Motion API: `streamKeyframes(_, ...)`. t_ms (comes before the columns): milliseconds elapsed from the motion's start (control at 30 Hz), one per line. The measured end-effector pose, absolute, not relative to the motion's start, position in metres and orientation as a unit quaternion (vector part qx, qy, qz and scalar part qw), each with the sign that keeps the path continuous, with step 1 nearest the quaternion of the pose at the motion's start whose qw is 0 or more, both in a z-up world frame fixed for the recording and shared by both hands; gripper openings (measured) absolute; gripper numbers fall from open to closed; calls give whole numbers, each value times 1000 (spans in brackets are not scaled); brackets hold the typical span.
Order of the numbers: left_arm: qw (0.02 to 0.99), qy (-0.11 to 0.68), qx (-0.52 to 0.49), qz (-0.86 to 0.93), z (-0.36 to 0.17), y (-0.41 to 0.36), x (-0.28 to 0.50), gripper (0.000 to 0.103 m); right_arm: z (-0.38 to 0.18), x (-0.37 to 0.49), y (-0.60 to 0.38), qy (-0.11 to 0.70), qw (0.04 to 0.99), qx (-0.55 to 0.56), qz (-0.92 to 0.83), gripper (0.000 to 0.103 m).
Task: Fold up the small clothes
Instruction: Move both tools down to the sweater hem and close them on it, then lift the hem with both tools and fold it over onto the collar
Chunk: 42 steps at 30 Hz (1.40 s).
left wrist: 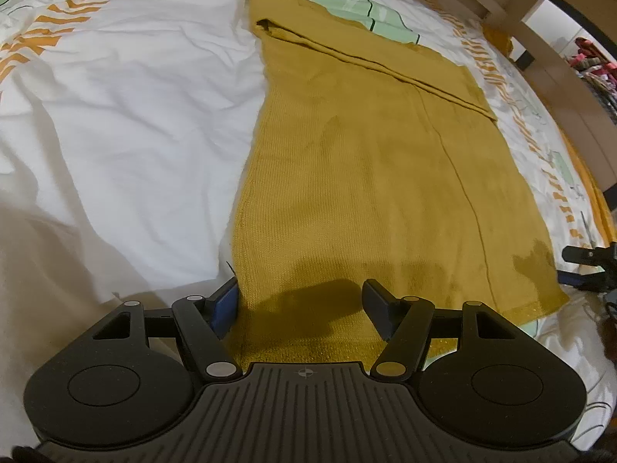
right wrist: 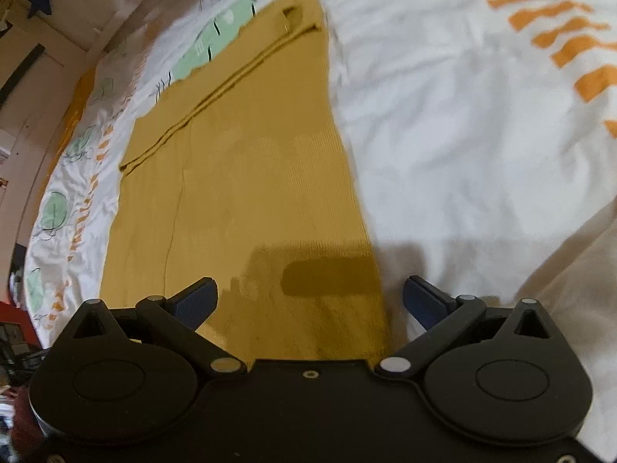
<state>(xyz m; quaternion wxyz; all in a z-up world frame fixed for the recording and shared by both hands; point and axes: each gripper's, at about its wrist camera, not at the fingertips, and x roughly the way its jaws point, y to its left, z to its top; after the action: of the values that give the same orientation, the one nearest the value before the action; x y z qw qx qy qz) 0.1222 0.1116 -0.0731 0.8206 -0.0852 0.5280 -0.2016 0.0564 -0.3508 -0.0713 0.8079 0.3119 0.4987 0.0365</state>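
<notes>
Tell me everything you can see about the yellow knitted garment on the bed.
The mustard-yellow knitted garment lies flat on the white patterned bedsheet. It looks like soft ribbed wool, already folded lengthwise: a long layered edge crosses its far part and a thin crease runs along it. The left gripper and right gripper are open over its near hem; contact is unclear.
</notes>
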Motion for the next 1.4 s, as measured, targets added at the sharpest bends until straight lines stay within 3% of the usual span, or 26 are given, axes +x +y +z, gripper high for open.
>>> streamKeyframes(600,820,529,-83,-201,-73,112,123,64,-80,58,-367,523,759,359,148,103)
streamKeyframes(667,820,529,-86,-200,-74,112,123,63,-79,57,-368,518,760,362,150,95)
streamKeyframes(700,821,529,-86,-198,-74,112,122,62,-79,56,-368,516,762,362,151,88)
streamKeyframes(733,822,528,-86,-196,-74,112,122,59,-79,54,-368,512,762,365,152,68)
streamKeyframes(767,824,527,-85,-191,-73,113,121,53,-81,53,-369,509,760,373,153,57)
streamKeyframes(933,831,521,-88,-177,-72,115,119,34,-79,46,-372,486,772,383,145,48)
streamKeyframes(1133,836,513,-88,-173,-70,115,118,17,-75,39,-380,455,780,406,141,51)
streamKeyframes(1200,839,508,-92,-171,-70,116,117,7,-73,38,-379,453,784,402,137,53)
streamKeyframes(1400,845,497,-101,-172,-67,120,115,6,-70,37,-376,461,789,384,132,52)
